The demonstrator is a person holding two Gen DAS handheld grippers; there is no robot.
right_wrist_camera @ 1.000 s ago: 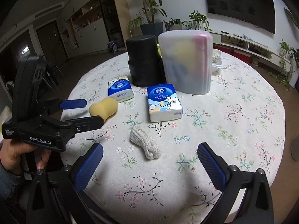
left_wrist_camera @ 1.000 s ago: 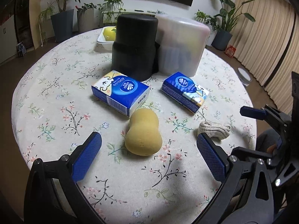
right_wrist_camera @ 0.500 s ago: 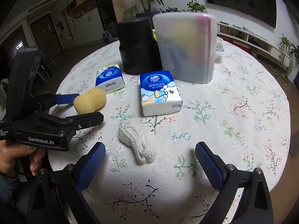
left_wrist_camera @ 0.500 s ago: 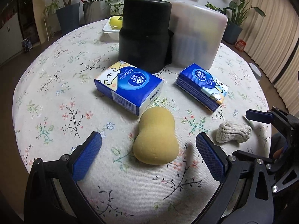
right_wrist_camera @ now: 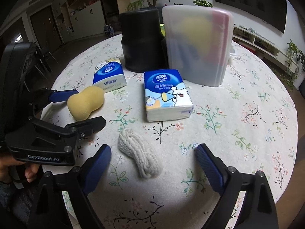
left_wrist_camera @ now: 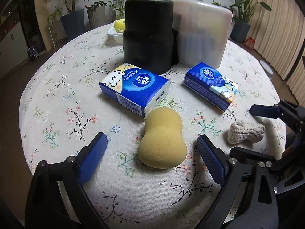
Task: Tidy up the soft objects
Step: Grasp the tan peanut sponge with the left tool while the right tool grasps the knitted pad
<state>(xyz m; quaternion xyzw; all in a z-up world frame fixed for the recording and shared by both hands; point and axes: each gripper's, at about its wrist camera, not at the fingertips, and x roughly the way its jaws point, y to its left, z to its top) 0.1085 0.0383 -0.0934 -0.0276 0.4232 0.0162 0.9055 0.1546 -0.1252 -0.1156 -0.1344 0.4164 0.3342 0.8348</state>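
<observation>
A: What is seen of the left gripper (left_wrist_camera: 151,149)?

B: Its jaws are spread wide and nothing is gripped; the yellow sponge (left_wrist_camera: 162,138) lies on the floral tablecloth (left_wrist_camera: 57,99) between the blue pads, touched by neither; the sponge's far end sits just beside a corner of the left tissue pack (left_wrist_camera: 134,88), though contact cannot be confirmed.

A: And the right gripper (right_wrist_camera: 153,162)?

B: It is likewise held wide open; the knitted cream roll (right_wrist_camera: 140,157) is framed between its fingers, lying flat on the cloth, apart from both pads; nothing is held.

A: Where are the remaining items placed?

B: A second tissue pack (right_wrist_camera: 166,94) is laid beyond the roll, near the middle of the table; behind both packs a black cylindrical container (right_wrist_camera: 142,40) and a frosted plastic box (right_wrist_camera: 198,45) are stood upright side by side; blurred yellow and pink shapes are seen through the box wall; a white dish (left_wrist_camera: 115,32) with something yellow in it is set behind the black container.
</observation>
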